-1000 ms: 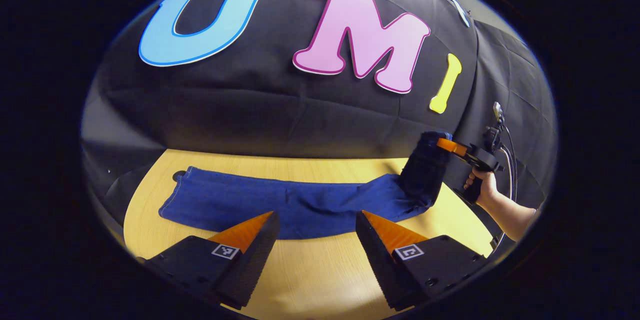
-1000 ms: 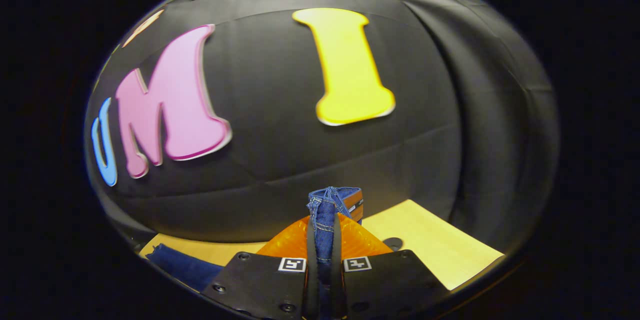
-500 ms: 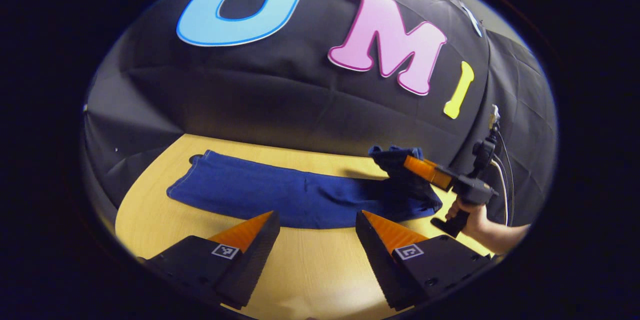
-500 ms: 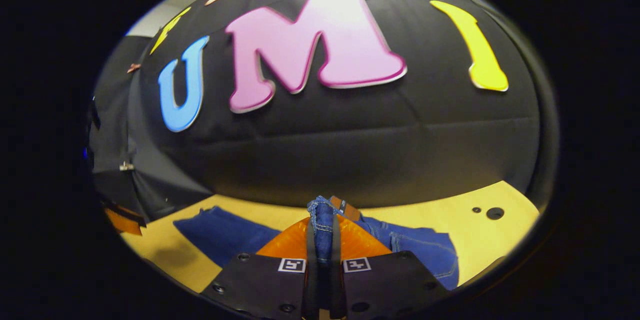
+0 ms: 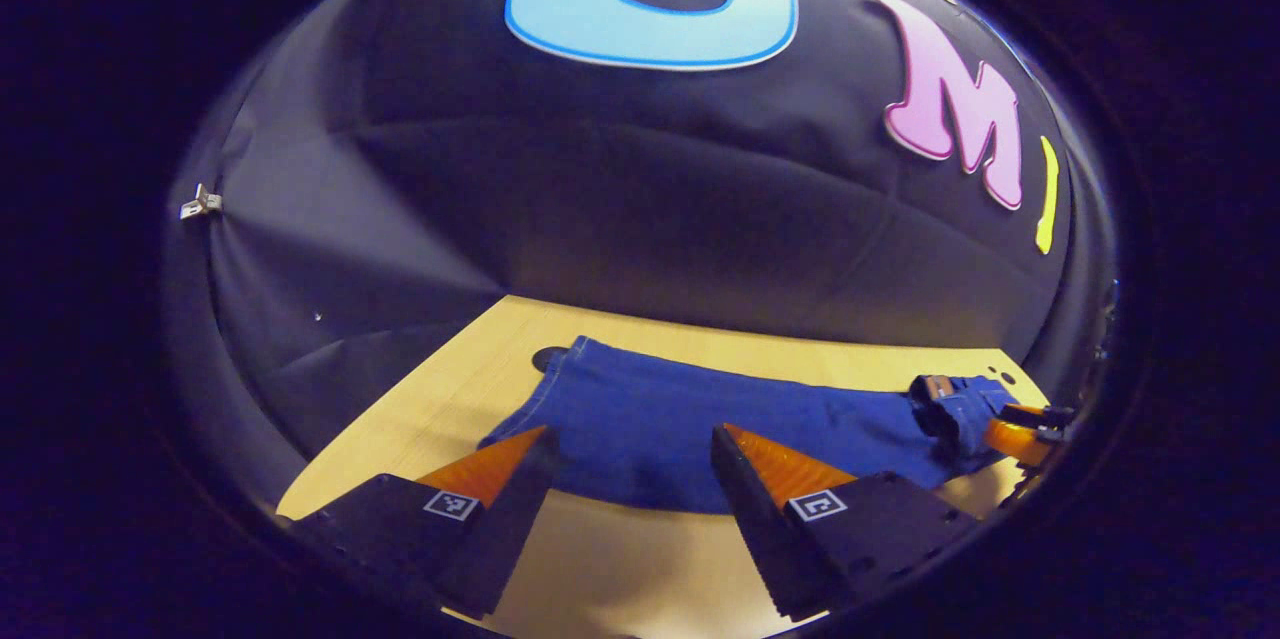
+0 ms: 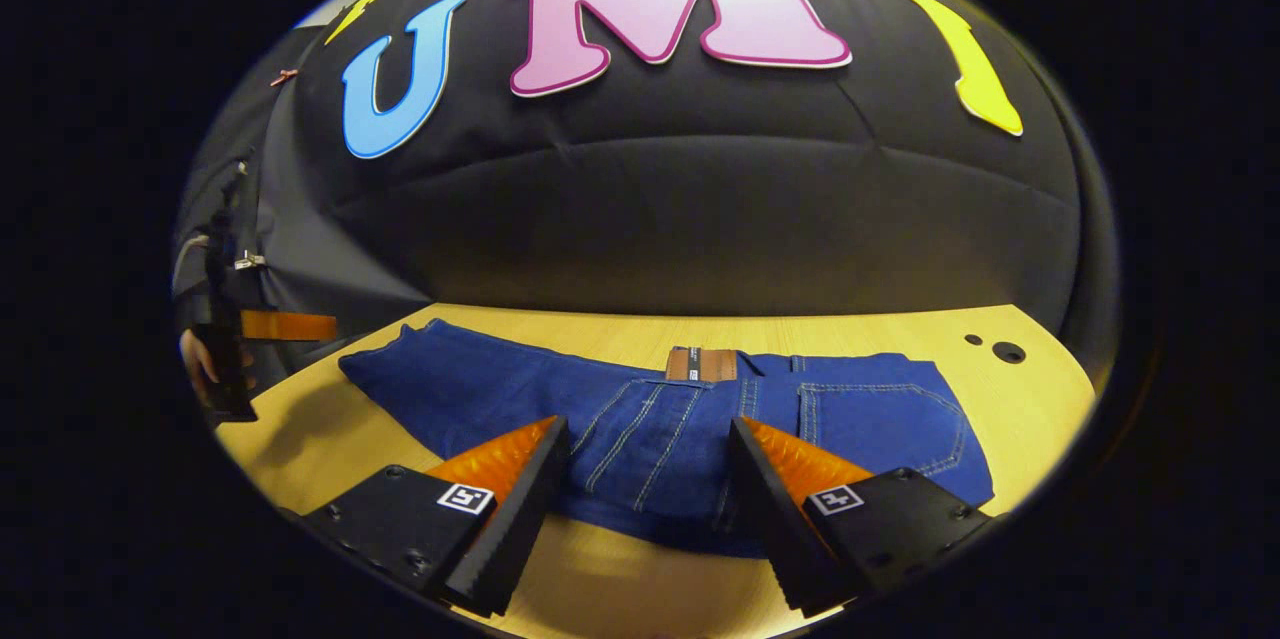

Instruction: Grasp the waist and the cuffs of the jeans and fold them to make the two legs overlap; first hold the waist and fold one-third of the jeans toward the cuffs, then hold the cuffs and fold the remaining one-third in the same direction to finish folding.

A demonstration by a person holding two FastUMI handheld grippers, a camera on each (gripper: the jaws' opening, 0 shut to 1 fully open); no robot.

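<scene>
Presently logged: one pair of dark blue jeans (image 6: pixel 690 419), lying flat on a pale wooden table (image 6: pixel 880 329), long axis running across the tabletop. In the right gripper view the waist end is folded over onto the legs; a back pocket (image 6: pixel 880 424) with contrast stitching faces up, and a brown leather patch (image 6: pixel 702 363) sits at the far edge of the fold, toward the booth wall. The leg portion extends from the fold toward the table's left end. Right gripper (image 6: pixel 648 444): fingers spread wide, holding nothing, poised at the near edge of the jeans just before the folded waist section. Left gripper (image 5: pixel 630 454): fingers likewise spread apart, empty, at the near edge of the jeans roughly along the legs. In the left gripper view the cuffs (image 5: pixel 545 389) lie beside a dark round hole (image 5: pixel 548 357) in the table, and the folded waist bundle lies at the opposite end, where the other gripper shows at the rim of the view, touching or just beside the denim; which cannot be told. Two small dark holes (image 6: pixel 1000 349) mark the table beyond the pocket end. A hand (image 6: pixel 195 359) holding the left gripper appears past the cuff end of the jeans.
</scene>
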